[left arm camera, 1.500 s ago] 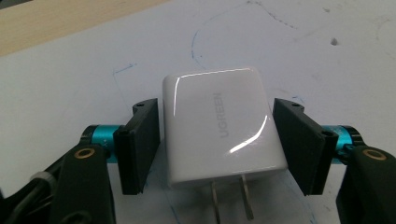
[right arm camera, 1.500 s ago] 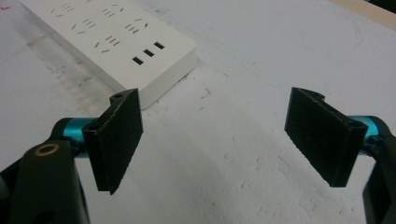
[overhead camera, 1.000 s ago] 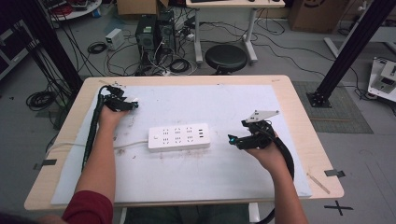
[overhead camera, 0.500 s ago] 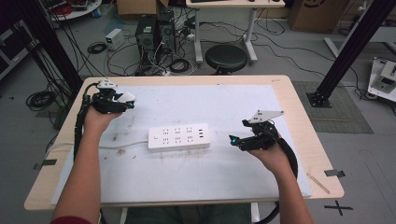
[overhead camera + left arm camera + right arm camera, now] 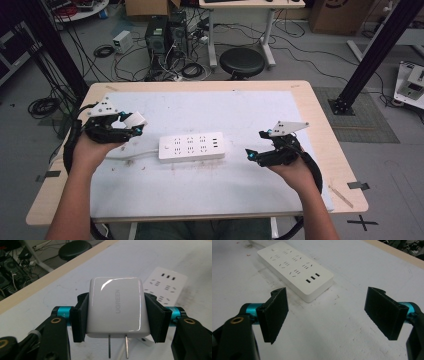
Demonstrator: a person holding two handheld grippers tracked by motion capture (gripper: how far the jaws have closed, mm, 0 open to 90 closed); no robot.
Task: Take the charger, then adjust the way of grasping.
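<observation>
The left gripper [image 5: 131, 125] was clamped on a white charger [image 5: 115, 307], its black pads pressed flat against both sides of the block. In the left gripper view the charger sat square between the jaws, glossy face up, the printed brand name running along it, and its two metal prongs [image 5: 117, 346] pointing back toward the camera. From the high view, that gripper was held over the left part of the white mat [image 5: 250, 107], just left of the white power strip [image 5: 191, 147], with the charger clear of the strip. The strip lay flat near the middle of the mat, its cord [image 5: 134, 158] trailing off to the left. Over on the other side, the right gripper [image 5: 248, 155] hovered just right of the strip, jaws spread wide with nothing between them. The right gripper view showed both pads standing well apart above bare mat, the strip's near end [image 5: 312, 290] lying just ahead of them.
</observation>
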